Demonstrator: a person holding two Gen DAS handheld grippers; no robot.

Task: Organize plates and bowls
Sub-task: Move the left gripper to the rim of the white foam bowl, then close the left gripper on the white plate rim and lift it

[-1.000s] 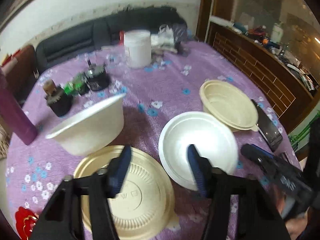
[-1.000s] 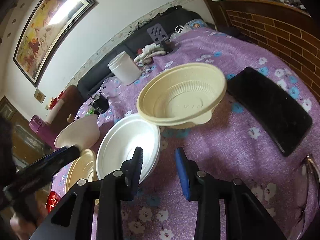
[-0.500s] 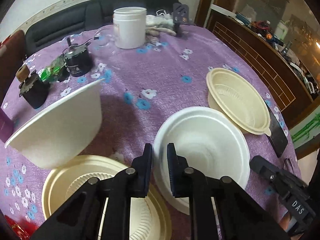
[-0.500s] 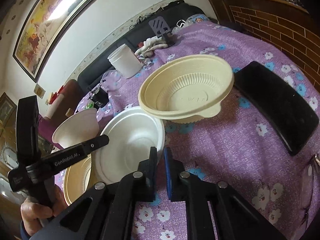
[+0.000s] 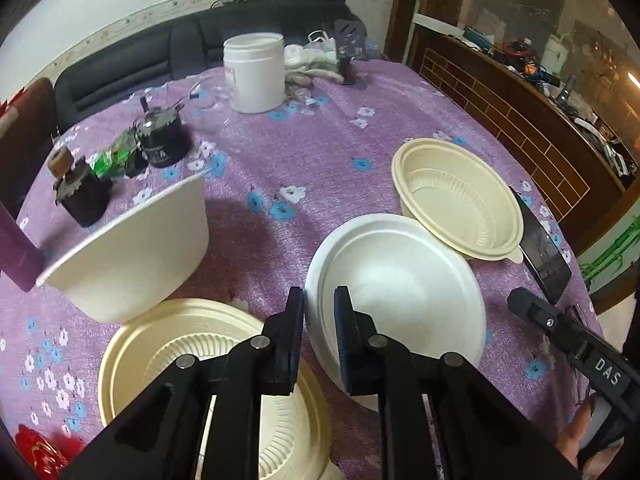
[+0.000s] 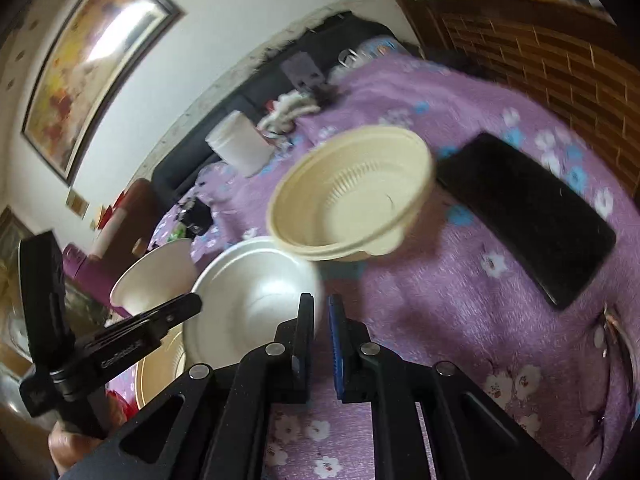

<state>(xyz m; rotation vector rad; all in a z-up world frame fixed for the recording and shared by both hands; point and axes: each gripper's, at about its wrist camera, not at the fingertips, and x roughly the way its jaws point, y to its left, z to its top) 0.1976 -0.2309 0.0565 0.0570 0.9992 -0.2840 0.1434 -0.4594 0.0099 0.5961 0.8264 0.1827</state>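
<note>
your left gripper (image 5: 319, 312) has its jaws pinched on the near-left rim of the white foam bowl (image 5: 404, 284). your right gripper (image 6: 321, 322) is clamped on that bowl's (image 6: 248, 292) opposite rim. the bowl sits on the purple tablecloth (image 5: 312, 152), touching the cream bowl (image 5: 456, 196). a second ago both sets of jaws stood apart, holding nothing; now both are closed.
</note>
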